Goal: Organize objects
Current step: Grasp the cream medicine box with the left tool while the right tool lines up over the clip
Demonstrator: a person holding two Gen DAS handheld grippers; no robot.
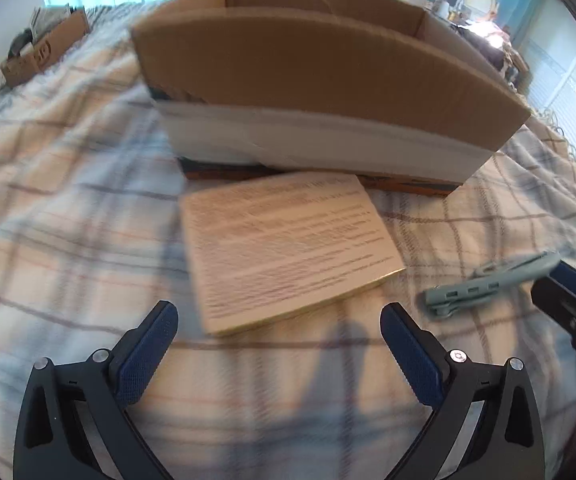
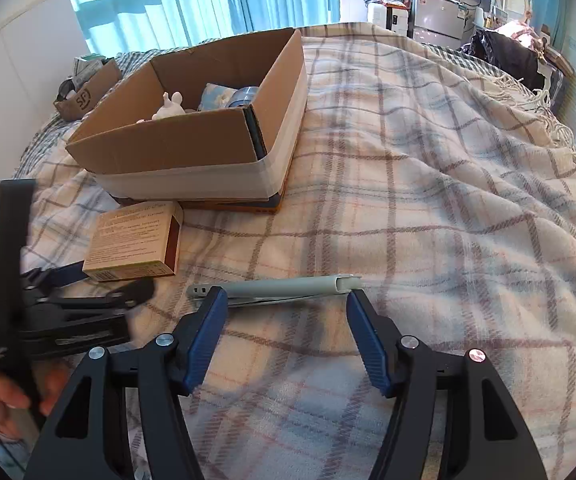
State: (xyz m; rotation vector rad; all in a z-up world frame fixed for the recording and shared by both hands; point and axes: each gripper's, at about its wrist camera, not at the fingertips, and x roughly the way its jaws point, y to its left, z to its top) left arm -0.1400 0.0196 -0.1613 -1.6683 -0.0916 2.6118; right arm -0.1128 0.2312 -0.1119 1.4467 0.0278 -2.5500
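Observation:
A large open cardboard box (image 2: pixel 192 136) stands on the plaid blanket; it also fills the back of the left wrist view (image 1: pixel 319 76). A flat tan carton with printed text (image 1: pixel 284 248) lies in front of it, also in the right wrist view (image 2: pixel 132 240). My left gripper (image 1: pixel 280 316) is open and empty, just short of the carton's near edge. A grey-green folding tool (image 2: pixel 276 288) lies across the blanket, also in the left wrist view (image 1: pixel 487 288). My right gripper (image 2: pixel 286 300) is open, its fingertips on either side of the tool's near edge.
Inside the big box are a white figurine (image 2: pixel 170 108), a blue patterned item (image 2: pixel 216 96) and a tape roll (image 2: pixel 244 96). A smaller cardboard box (image 2: pixel 88 92) sits far left. The blanket's fringed edge (image 2: pixel 567 132) falls off at right. Furniture stands beyond the bed.

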